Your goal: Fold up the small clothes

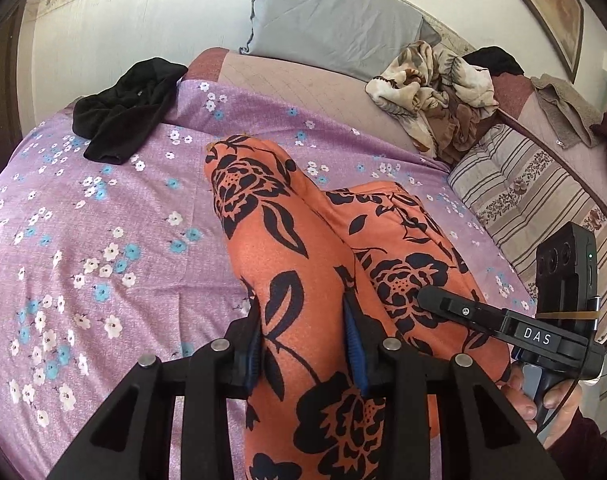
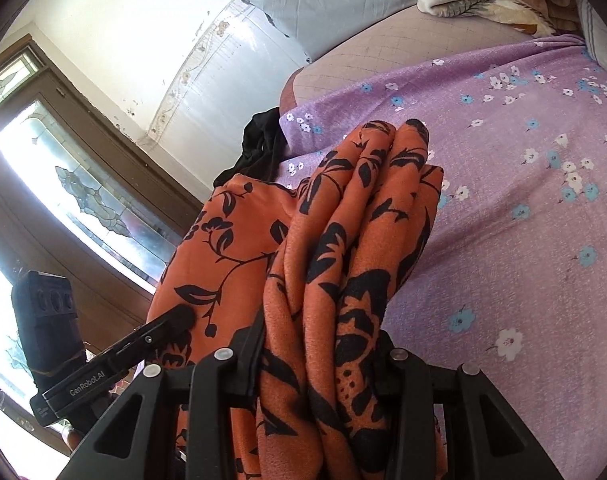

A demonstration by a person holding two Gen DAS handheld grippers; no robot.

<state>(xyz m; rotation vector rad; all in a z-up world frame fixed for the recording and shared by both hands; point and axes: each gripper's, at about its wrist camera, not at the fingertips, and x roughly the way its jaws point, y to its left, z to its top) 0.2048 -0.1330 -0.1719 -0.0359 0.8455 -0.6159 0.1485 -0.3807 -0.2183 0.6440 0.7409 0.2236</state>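
On purple floral bedspread (image 1: 83, 208) (grey pillow (image 1: 327, 20) at wall): both jaws clamp orange floral garment (image 1: 287, 248).

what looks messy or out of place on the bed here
Beyond the orange floral garment bunched in both tongs, a black garment lies crumpled on the purple sheet's far edge, and a beige floral cloth sits in a heap by the grey pillow.

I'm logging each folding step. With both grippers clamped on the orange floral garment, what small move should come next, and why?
Probably draw the two grippers apart to stretch the garment flat. The left gripper and right gripper each pinch bunched fabric, and it hangs in thick folds over the purple sheet.
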